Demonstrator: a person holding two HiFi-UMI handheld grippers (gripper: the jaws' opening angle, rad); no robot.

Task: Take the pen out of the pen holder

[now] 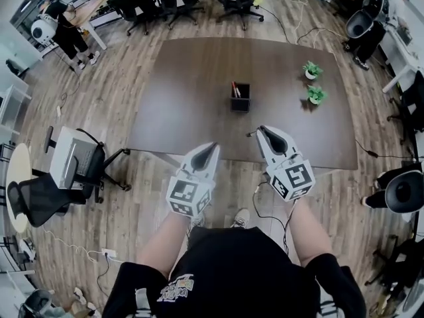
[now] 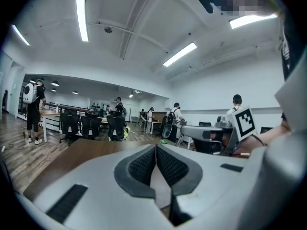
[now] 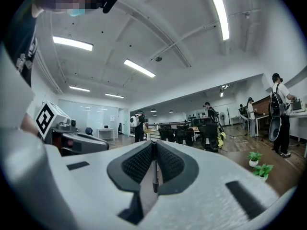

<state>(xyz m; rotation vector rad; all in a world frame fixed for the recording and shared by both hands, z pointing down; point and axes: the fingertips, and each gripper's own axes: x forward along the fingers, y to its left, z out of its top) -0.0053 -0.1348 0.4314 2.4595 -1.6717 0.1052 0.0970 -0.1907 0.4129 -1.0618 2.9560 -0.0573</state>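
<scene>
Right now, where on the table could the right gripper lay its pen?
The table is bare across its left half, from the pen holder to the left edge, and along the near edge ahead of the right gripper, shut on the pen. Only the patch right of the holder, by the two potted plants, is crowded.

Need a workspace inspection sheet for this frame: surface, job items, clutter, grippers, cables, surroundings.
Surface: dark wooden table.
Job's things: black pen holder upright mid-table, pens standing in it; one pen in the right gripper.
Clutter: two small potted plants on the table's right side.
Grippers: left gripper shut, empty; right gripper shut on the pen.
Cables: black cable on the floor by the person's feet; another past the table's far edge.
Surroundings: office chairs, people standing.
</scene>
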